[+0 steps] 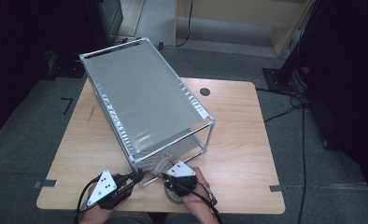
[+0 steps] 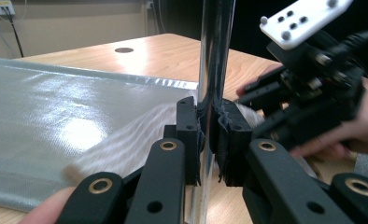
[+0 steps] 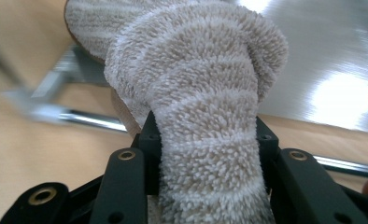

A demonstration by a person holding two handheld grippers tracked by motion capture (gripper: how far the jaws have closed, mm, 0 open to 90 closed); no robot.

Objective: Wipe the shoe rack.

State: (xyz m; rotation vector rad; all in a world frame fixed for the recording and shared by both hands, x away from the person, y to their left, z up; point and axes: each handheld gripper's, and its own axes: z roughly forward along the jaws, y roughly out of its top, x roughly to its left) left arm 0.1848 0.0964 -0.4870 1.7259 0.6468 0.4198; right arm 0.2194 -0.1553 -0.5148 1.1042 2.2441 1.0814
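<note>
At the near edge of the table (image 1: 247, 135), a metal-framed rack (image 1: 145, 100) with a silver fabric shelf lies across the wood, its open end facing the person. The left gripper (image 2: 209, 140) is clamped on a shiny upright post (image 2: 215, 56) at the rack's near corner, jaws tight against the tube. The right gripper (image 3: 205, 154) is closed on a fluffy striped towel (image 3: 191, 84), pinching it into a thick bunch between the pads; in the high view the towel (image 1: 158, 164) sits just under the rack's near end, between the two grippers.

I judge the towel light, soft and limp: it will sag and fold wherever it is not held, and its pile gives the pads good friction, so slipping is unlikely. A bunched grip near one end, as now, suits dragging or lifting it; loose parts will trail and could catch on the frame. The post is stiff, smooth and slippery-looking, so a firm squeeze there is needed to steady the rack, which looks light enough to shift if pulled.

For room, the frame's lower rail (image 3: 93, 120) and the corner post crowd the towel closely. The table's near edge is just behind the hands. Bare wood lies to the right of the rack, and a smaller strip to its left, the easiest ways out.
</note>
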